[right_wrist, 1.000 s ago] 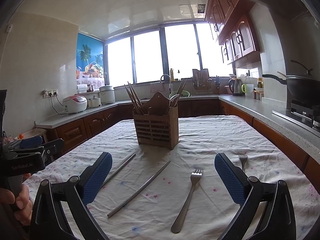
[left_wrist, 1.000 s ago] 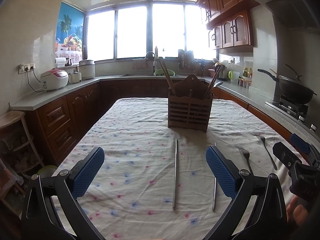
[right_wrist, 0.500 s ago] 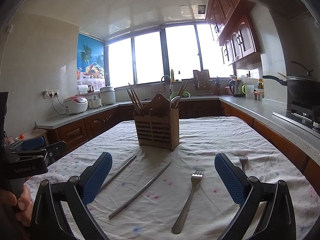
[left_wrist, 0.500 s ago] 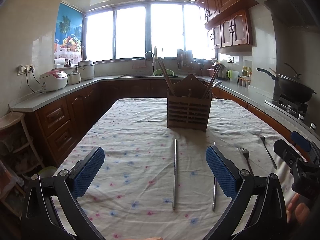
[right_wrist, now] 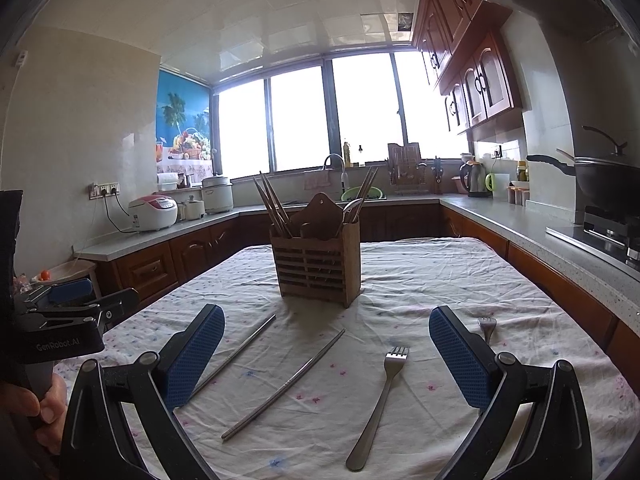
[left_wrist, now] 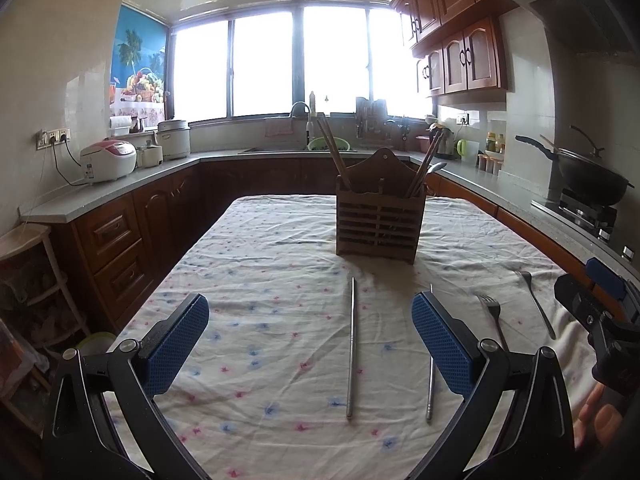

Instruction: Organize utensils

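Both tongs hover wide and empty over the tabletop, utensils lying loose in front of me.

My left tongs (left_wrist: 310,338) are spread wide with nothing between the blue pads, and my right tongs (right_wrist: 326,354) are just as wide and empty. On the flowered tabletop (right_wrist: 460,280) two metal chopsticks (right_wrist: 283,385) lie flat, apart from each other, the nearer fork (right_wrist: 379,404) rests just right of them, and a second fork (right_wrist: 487,326) peeks out behind my right pad. The wooden utensil holder (right_wrist: 316,270) stands upright beyond them, mid-tabletop, with wooden chopsticks (right_wrist: 272,206) leaning out of its left compartment and more utensils in its right. From the left wrist view, one metal chopstick lies between my pads.
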### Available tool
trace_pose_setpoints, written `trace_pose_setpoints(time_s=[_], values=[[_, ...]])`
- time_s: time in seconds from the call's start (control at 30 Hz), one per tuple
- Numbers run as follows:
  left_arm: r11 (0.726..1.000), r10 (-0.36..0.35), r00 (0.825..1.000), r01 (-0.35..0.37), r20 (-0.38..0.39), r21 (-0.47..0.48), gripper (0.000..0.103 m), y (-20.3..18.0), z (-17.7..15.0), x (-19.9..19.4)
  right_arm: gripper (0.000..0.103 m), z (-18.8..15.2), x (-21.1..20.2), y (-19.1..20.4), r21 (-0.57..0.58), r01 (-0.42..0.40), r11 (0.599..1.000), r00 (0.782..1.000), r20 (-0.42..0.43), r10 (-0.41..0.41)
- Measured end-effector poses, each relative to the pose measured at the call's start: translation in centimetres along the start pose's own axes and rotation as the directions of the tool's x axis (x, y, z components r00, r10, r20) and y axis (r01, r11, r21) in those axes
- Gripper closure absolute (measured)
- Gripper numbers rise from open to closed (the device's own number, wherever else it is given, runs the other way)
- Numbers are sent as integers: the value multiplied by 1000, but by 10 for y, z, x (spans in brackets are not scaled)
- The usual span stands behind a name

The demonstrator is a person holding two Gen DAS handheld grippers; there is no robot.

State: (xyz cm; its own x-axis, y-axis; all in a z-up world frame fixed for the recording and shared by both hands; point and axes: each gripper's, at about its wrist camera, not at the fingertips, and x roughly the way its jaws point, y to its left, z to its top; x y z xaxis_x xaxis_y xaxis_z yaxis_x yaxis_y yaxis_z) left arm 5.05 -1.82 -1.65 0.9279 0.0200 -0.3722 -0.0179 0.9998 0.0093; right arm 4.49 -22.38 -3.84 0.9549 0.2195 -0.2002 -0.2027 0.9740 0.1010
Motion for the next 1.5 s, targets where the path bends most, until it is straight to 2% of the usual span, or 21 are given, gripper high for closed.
trace_pose_setpoints(time_s=[1.5], values=[[1000,-4,1000,4,8,15,0,-8,1,2,0,4,-1,2,7,-1,1000,1000,4,1]])
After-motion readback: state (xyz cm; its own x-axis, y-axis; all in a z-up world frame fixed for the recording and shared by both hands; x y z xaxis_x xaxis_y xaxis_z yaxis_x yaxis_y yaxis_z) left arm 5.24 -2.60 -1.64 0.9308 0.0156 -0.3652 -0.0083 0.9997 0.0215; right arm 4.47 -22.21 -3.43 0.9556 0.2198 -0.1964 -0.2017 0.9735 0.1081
